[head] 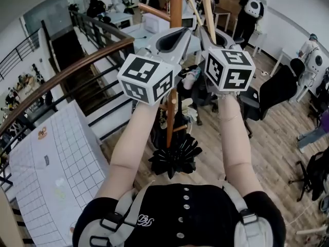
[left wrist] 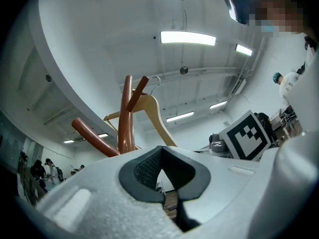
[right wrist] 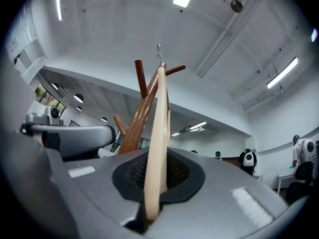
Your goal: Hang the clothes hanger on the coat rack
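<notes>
Right gripper (right wrist: 154,185) is clamped on the lower end of the wooden hanger (right wrist: 158,128), whose pale arm runs up from between its jaws towards the top of the coat rack (right wrist: 141,111). Left gripper (left wrist: 162,178) has its jaws pressed together with nothing between them, and it is held up just beside the other, near the rack's brown pole. Both are raised high in front of the person. The hanger's metal hook (right wrist: 159,51) stands right at the upper pegs (right wrist: 174,69). In the left gripper view it curves close beside one of them, but I cannot tell whether the wire already rests over a peg or only hangs next to it. I judge the task to be far along but not finished: the carrying and lifting are done, while seating the hook, letting go and drawing the gripper away are still left.
</notes>
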`<state>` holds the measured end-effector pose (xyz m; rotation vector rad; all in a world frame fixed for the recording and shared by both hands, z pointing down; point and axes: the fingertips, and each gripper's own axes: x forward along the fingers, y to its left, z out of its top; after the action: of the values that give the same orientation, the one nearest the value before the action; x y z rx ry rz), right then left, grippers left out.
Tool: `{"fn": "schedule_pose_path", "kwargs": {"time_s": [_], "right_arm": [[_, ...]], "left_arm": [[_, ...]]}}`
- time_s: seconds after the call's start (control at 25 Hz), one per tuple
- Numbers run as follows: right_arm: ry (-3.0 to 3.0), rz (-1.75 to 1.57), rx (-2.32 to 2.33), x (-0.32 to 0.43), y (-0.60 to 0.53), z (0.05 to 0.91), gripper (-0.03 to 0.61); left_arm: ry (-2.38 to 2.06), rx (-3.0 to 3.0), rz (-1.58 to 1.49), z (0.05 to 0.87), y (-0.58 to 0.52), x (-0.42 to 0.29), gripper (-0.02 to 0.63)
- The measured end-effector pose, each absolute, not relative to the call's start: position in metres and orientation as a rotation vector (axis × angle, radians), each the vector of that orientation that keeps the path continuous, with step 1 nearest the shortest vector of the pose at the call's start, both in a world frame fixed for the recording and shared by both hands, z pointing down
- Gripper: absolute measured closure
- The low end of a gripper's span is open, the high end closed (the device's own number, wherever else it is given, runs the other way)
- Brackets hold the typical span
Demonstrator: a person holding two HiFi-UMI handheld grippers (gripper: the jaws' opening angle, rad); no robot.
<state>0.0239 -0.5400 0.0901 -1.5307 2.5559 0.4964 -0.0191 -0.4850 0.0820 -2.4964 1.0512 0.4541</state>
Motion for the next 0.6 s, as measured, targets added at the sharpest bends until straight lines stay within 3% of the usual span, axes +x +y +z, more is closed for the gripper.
{"fn": "schedule_pose_path", "kwargs": {"time_s": [0.6], "right_arm": [[2.575,0.487,-1.505,0.011,-0.577,0.054,0.586]], "left_arm": [[1.044,-2.448,0.500,0.045,-0.489,-0.029,0.617]]}}
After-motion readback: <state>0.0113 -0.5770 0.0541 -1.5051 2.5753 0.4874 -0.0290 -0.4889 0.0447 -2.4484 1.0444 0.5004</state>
